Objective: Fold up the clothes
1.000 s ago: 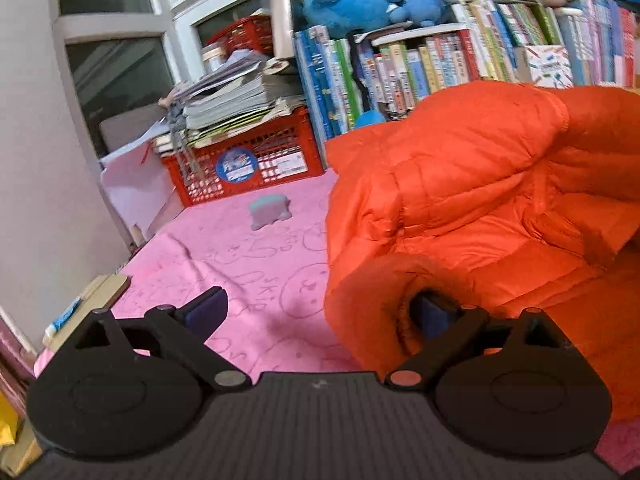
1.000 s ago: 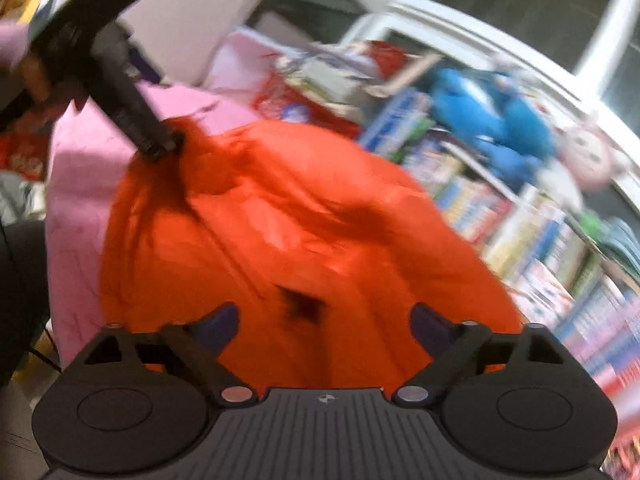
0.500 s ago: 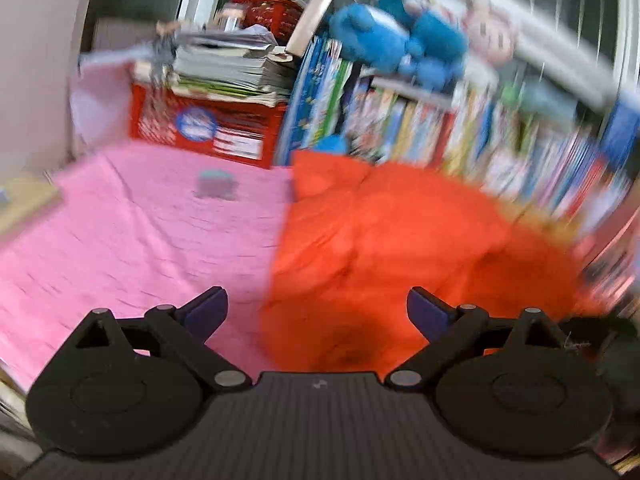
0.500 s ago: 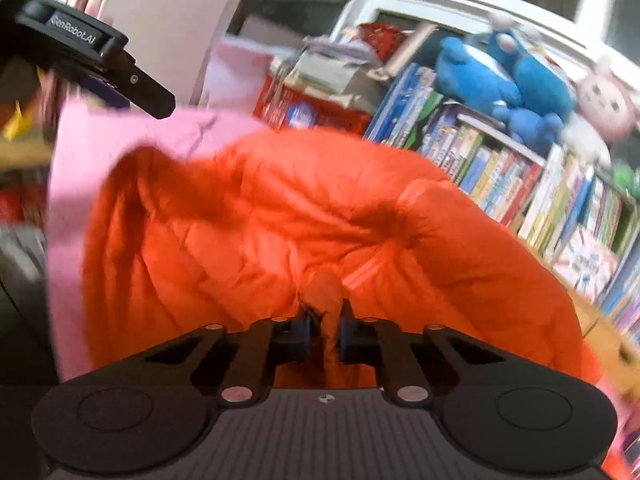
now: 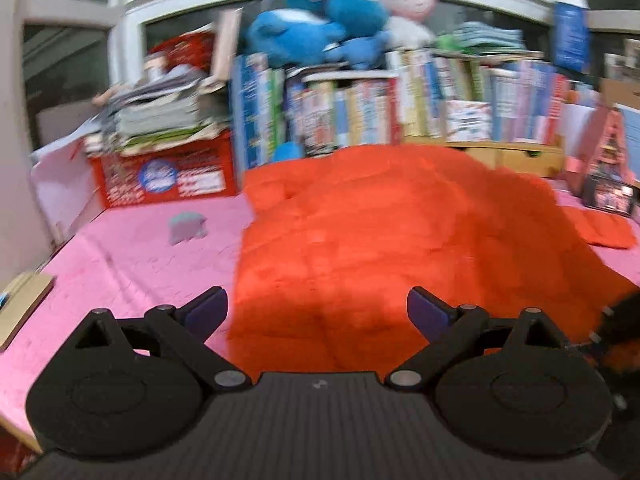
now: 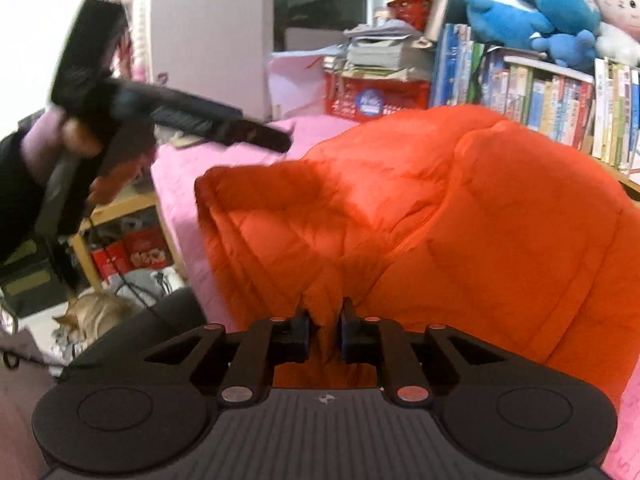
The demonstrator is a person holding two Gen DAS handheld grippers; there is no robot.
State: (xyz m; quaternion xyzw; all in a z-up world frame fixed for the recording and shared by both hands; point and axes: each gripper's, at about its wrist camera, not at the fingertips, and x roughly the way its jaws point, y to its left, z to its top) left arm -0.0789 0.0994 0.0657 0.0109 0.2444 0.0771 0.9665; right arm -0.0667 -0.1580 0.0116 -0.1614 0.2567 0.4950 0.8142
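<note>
The orange padded jacket lies heaped on the pink bedcover, near the bookshelf. Right gripper: jaws opening, a jacket fold pinched between them. Left gripper: released, spread wide, holding nothing.

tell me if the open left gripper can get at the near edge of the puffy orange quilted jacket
Probably yes: the left gripper stands open, empty, right over the puffy orange quilted jacket, nothing between.
</note>
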